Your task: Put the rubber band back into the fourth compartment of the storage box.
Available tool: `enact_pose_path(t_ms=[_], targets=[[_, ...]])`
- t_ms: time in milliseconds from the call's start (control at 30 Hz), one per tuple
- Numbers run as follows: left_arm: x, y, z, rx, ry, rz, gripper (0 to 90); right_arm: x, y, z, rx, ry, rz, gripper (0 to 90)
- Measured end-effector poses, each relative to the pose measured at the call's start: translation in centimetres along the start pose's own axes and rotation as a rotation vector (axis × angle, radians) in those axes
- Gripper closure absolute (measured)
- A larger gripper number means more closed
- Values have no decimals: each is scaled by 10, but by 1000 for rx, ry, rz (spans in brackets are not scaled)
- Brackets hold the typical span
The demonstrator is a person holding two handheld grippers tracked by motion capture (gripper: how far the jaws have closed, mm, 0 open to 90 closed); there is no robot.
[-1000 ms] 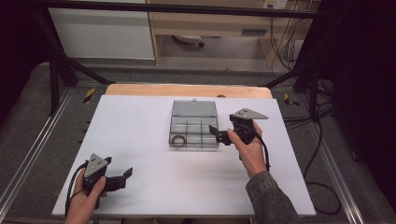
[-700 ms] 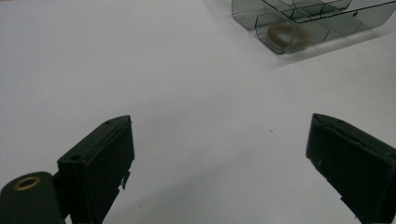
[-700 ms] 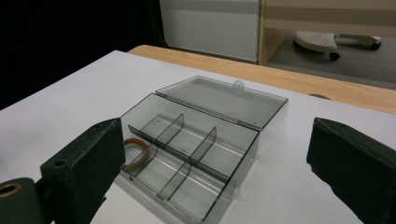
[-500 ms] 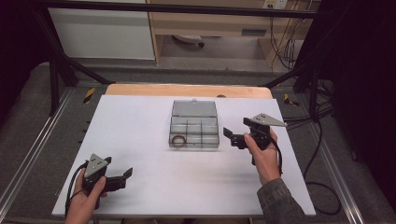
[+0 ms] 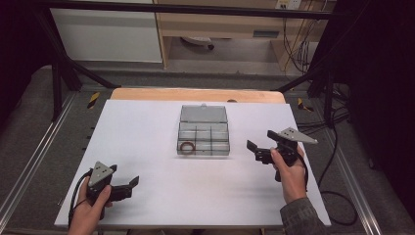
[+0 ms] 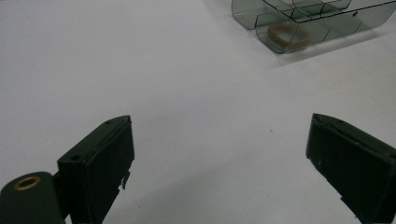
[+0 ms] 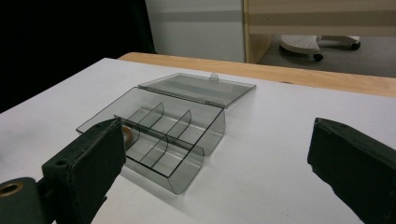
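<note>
A clear smoky plastic organizer box lies in the middle of the white table, its lid folded back flat behind it. A brown ring rests in its near-left compartment. My right gripper hovers to the right of the box, open and holding nothing. My left gripper is near the front left edge, also open and holding nothing. The left gripper view has the box and ring far beyond the wide-apart jaws. In the right gripper view the box lies ahead, and the left jaw partly hides the ring.
The white tabletop ends in a wooden strip at the far side. Dark frame posts and cables stand around the table. A shelf unit and a white cabinet are beyond it.
My right gripper has drawn away from the box, moving right and toward the person. The left gripper has stayed put.
</note>
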State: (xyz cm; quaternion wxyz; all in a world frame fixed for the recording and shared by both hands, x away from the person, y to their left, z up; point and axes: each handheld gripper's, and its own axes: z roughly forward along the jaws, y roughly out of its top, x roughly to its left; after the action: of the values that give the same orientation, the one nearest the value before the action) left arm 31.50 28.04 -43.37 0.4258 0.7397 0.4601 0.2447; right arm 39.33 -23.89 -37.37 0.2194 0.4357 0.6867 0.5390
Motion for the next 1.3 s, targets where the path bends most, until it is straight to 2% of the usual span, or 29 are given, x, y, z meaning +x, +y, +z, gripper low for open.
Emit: enact_pose_path(t_ms=[600,900,1300], targets=[[0,0,0,0,-2,-1,75,-13,-28,-21,-13,-30,32,48],[0,0,0,1,-1,0,75,-13,-44,-21,8,-33,43,48],[0,0,0,2,1,3,75,-6,-55,-15,49,-28,17,43]])
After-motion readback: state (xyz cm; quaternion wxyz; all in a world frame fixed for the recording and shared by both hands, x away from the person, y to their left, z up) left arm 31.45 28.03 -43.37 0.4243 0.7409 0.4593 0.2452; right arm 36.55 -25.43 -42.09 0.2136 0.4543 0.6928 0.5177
